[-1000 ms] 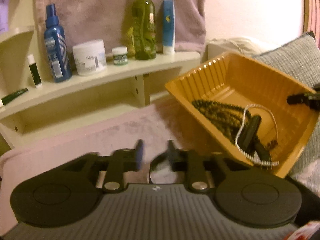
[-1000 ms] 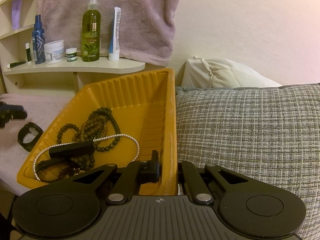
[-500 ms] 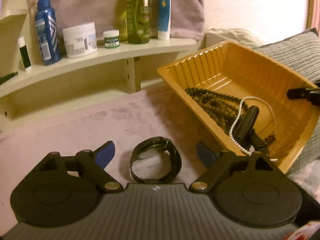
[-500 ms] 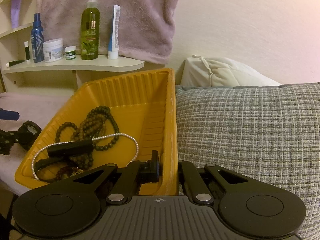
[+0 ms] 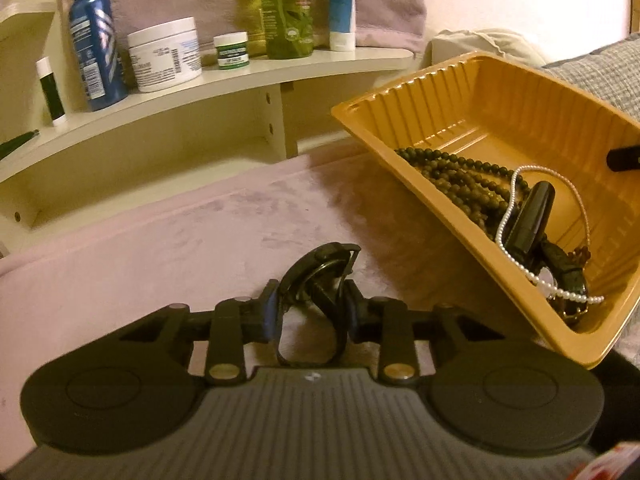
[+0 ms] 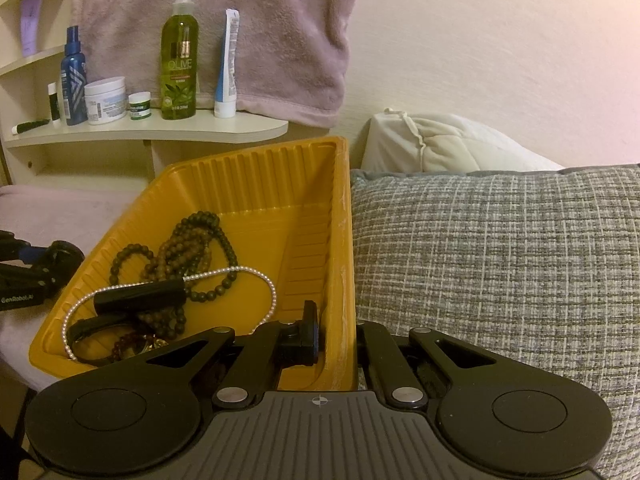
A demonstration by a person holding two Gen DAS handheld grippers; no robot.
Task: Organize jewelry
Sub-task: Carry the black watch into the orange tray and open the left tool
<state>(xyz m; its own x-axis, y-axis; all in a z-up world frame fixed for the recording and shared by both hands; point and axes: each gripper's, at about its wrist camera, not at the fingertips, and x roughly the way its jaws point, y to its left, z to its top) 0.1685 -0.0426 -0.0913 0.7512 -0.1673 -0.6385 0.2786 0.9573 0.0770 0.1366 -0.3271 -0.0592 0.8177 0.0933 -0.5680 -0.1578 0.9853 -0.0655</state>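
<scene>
the left gripper (image 5: 310, 312), spread before, now pinches the black strap watch (image 5: 316, 280); right gripper (image 6: 338, 336) clamps the yellow ribbed plastic tray's (image 6: 340, 216) wall, its right finger hidden.

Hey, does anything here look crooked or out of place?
Yes: the yellow tray sits tilted, its right wall pinched by the right gripper, so the bead necklaces and pearl strand bunch in its low corner. The left gripper clamps a black watch.
</scene>
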